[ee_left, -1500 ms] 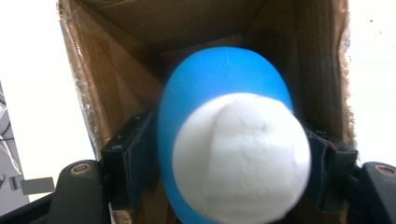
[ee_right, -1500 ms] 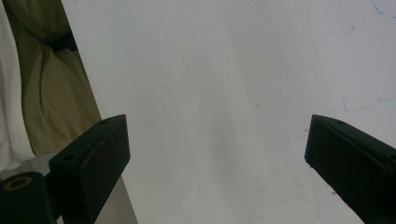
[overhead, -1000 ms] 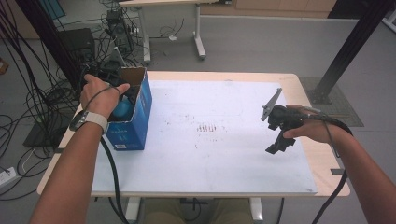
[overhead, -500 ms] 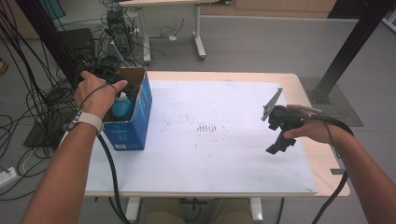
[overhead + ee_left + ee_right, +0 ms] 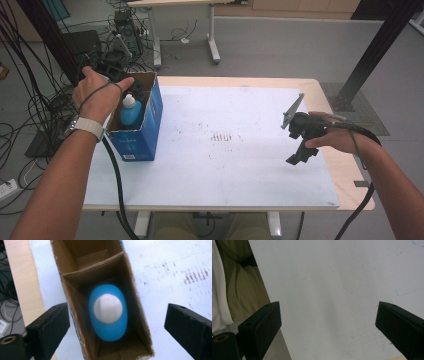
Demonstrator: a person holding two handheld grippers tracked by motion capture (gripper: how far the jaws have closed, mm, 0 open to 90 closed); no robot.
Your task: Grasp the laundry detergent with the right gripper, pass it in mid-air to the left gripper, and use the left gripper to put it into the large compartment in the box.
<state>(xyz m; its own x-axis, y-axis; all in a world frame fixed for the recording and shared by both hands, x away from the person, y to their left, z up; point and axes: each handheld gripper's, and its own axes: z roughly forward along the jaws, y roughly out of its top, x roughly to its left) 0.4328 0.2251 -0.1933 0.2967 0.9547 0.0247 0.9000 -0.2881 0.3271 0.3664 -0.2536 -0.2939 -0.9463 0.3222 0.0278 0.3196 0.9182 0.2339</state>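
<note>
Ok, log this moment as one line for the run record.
left gripper: open, above blue bottle | bottle: upright in cardboard box | right gripper: open, empty, over white mat

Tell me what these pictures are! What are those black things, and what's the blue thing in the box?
A person sits at a table and holds a pair of black tongs in each hand. One picture looks down from above. The other two come from small cameras that ride on the tongs.

The left tongs hang wide open above a blue cardboard box that stands on the table. Inside it stands a blue bottle with a white cap, seen from the top. The tongs hold nothing.

The right tongs are open too, above the white sheet on the table, and hold nothing.
</note>
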